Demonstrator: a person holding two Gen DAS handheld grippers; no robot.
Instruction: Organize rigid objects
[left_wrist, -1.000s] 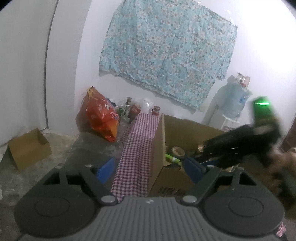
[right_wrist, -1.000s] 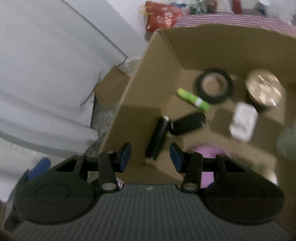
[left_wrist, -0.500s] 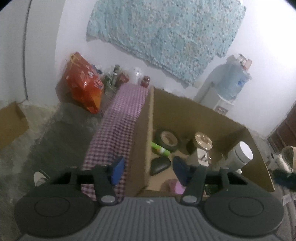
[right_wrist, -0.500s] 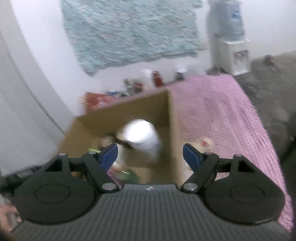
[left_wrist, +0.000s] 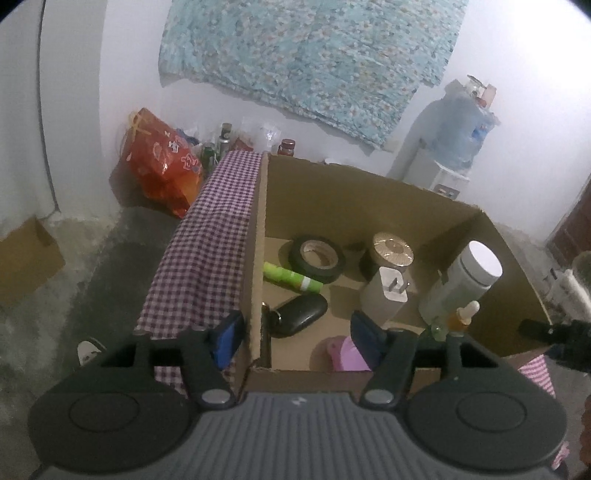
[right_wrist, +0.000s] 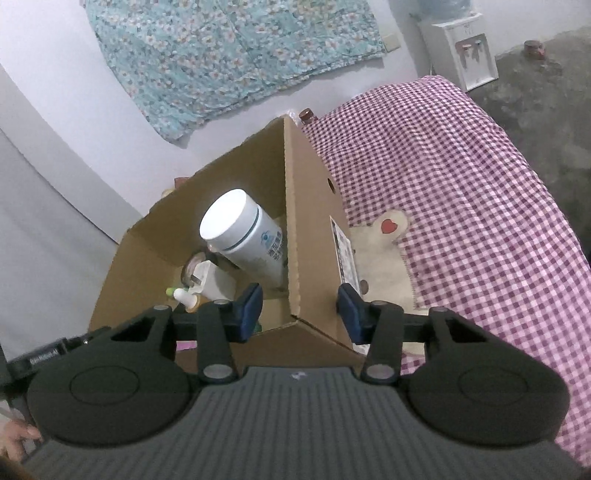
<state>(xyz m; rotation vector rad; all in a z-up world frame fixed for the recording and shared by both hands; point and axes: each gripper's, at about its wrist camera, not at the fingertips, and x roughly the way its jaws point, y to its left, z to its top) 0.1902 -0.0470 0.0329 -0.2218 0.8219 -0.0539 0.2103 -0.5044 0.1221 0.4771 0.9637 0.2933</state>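
Left wrist: green tube (left_wrist: 291, 277) lying flat.

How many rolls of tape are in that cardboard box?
1: a black tape roll lying flat near the back of the cardboard box, beside the green tube. Others could hide under things.

We are finding very little that reads cleanly. On the white bottle (right_wrist: 246, 236), leaning in the right near corner of the cardboard box (right_wrist: 306, 236), we are seeing a small blue round logo and lines of blue print, too small and blurred to make out. On the box's outer right wall a white printed label (right_wrist: 345, 254) is showing dark marks that we cannot read. The red bag (left_wrist: 162, 162) against the far wall is carrying pale characters that are staying illegible to us. We are reading no numbers or brand names anywhere
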